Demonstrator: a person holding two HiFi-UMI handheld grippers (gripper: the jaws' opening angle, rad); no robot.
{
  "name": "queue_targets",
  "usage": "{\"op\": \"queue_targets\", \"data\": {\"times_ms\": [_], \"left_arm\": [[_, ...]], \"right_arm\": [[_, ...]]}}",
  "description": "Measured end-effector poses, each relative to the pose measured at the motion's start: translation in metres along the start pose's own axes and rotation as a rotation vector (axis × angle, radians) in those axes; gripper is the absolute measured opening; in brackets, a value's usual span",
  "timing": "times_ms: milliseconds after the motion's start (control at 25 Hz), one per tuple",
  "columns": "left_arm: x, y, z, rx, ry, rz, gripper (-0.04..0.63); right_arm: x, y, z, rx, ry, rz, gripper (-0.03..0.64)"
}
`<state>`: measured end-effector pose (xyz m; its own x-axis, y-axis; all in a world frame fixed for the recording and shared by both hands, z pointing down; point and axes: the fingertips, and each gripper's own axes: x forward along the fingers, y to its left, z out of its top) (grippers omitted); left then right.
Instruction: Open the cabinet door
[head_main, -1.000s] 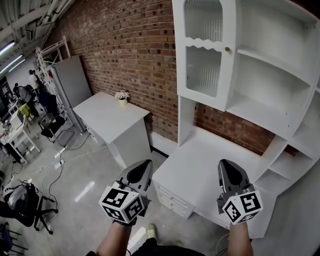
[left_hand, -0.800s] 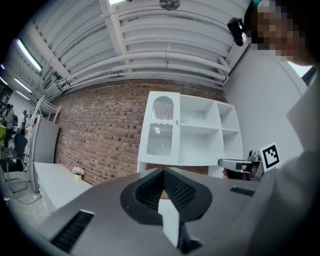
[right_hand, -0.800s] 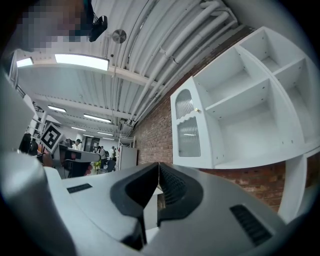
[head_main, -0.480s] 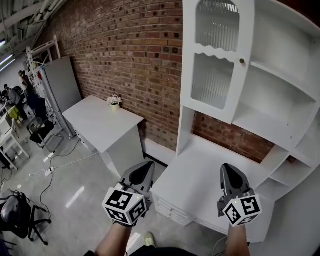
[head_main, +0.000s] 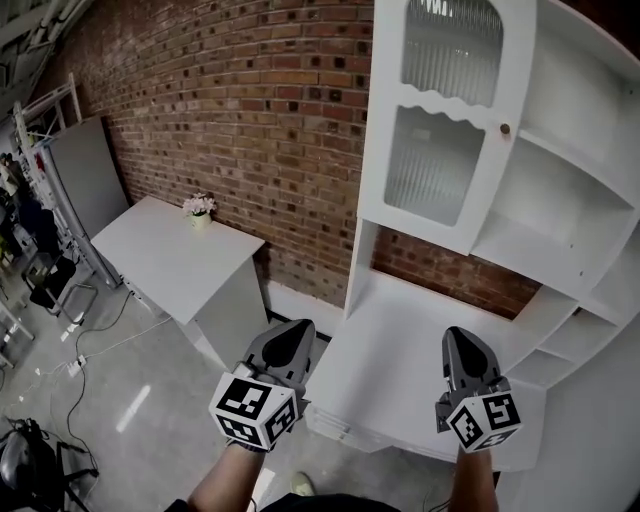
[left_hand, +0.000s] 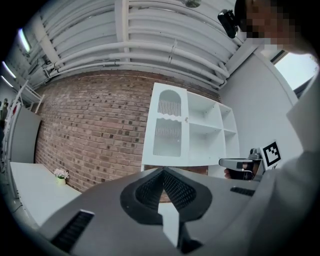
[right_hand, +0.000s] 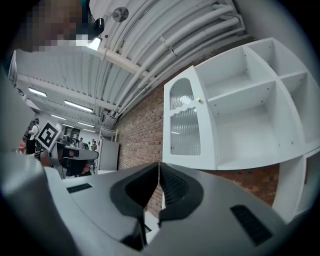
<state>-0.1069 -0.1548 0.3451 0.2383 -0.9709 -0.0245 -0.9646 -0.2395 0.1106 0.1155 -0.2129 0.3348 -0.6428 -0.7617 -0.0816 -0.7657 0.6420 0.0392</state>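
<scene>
The white cabinet door (head_main: 440, 120), with ribbed glass panes and a small round knob (head_main: 505, 128), hangs shut at the upper left of a white shelf unit (head_main: 570, 200). My left gripper (head_main: 293, 335) and right gripper (head_main: 457, 340) are held level, low in the head view, well short of the door and below it. Both are shut with nothing between the jaws. The left gripper view shows its closed tips (left_hand: 162, 170) under the door (left_hand: 169, 127). In the right gripper view the tips (right_hand: 159, 165) sit below the door (right_hand: 183, 125) and knob (right_hand: 198, 100).
A white desk top (head_main: 400, 345) juts out under the shelves, with drawers at its front. To the left a white table (head_main: 170, 260) bears a small flower pot (head_main: 199, 207) against the brick wall (head_main: 250, 120). Cables and chairs lie on the floor at the far left.
Both grippers have travelled with the person toward the shelf unit; the cabinet door now looms larger and nearer, and the side table has slid left. The jaws stayed shut.
</scene>
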Motion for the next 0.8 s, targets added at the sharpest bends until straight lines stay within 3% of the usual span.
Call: {"op": "queue_targets", "data": {"times_ms": [280, 560, 680, 800], "left_arm": [[0.024, 0.023, -0.011, -0.007, 0.027, -0.076, 0.006], [0.052, 0.034, -0.027, -0.039, 0.055, -0.1, 0.006], [0.068, 0.038, -0.024, -0.025, 0.058, -0.095, 0.006], [0.083, 0.037, -0.019, -0.01, 0.057, -0.091, 0.006]], "right_arm": [[0.017, -0.005, -0.012, -0.003, 0.037, -0.087, 0.005], [0.046, -0.037, -0.02, 0.003, 0.053, -0.129, 0.011], [0.064, -0.057, -0.022, -0.002, 0.039, -0.133, 0.077], [0.08, -0.083, -0.018, -0.012, 0.025, -0.155, 0.1]]}}
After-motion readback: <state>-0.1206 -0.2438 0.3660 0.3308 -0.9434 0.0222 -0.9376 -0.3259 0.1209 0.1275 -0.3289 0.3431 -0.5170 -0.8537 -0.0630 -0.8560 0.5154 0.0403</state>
